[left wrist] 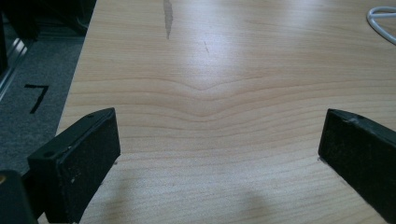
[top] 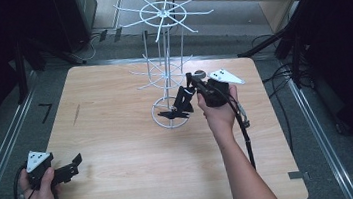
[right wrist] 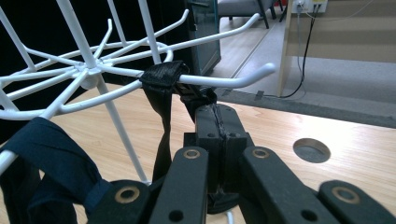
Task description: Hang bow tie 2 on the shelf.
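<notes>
One black strap [right wrist: 161, 77] on rack [top: 159, 16], pinched by right gripper [right wrist: 218, 122]; left gripper [left wrist: 219, 154] wide

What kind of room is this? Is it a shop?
Probably a lab or workshop, not a shop: a bare wooden table stands among dark frames, cables trail on grey floor, and the white wire rack is handled with a camera-carrying right gripper.

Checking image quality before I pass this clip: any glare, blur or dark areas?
High view: surroundings very dark, table evenly lit. Left gripper view: soft glare on the wood, left gripper jaws slightly blurred. Right gripper view: near linkage of the right gripper soft, black strap on the white rack sharp.
</notes>
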A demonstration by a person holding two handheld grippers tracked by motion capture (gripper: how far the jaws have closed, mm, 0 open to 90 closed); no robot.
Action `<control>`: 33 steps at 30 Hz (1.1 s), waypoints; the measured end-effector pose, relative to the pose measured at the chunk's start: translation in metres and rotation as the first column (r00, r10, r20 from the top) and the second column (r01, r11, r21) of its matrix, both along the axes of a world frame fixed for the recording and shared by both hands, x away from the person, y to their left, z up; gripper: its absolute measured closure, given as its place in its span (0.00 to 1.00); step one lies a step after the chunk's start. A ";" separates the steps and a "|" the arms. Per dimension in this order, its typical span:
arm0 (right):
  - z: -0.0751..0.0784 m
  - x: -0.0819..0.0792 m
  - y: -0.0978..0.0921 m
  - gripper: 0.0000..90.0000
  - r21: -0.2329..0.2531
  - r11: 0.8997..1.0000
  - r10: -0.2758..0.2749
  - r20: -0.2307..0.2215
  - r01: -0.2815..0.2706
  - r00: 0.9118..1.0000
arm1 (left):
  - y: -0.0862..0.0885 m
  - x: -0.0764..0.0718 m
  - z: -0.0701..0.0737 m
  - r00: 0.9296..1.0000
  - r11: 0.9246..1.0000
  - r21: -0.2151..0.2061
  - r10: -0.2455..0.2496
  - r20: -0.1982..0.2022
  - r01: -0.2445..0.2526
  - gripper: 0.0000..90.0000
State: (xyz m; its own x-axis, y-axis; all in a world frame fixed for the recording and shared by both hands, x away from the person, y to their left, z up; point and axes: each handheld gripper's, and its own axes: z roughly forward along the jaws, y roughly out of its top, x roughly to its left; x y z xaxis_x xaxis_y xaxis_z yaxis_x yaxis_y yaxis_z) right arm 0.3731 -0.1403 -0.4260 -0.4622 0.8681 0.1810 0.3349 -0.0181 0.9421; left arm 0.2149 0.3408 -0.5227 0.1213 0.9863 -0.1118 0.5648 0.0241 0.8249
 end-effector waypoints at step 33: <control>-0.029 -0.024 -0.047 0.46 -0.015 0.999 -0.039 0.011 0.039 0.999 | -0.001 0.000 0.000 1.000 1.000 0.004 -0.001 0.004 0.001 0.00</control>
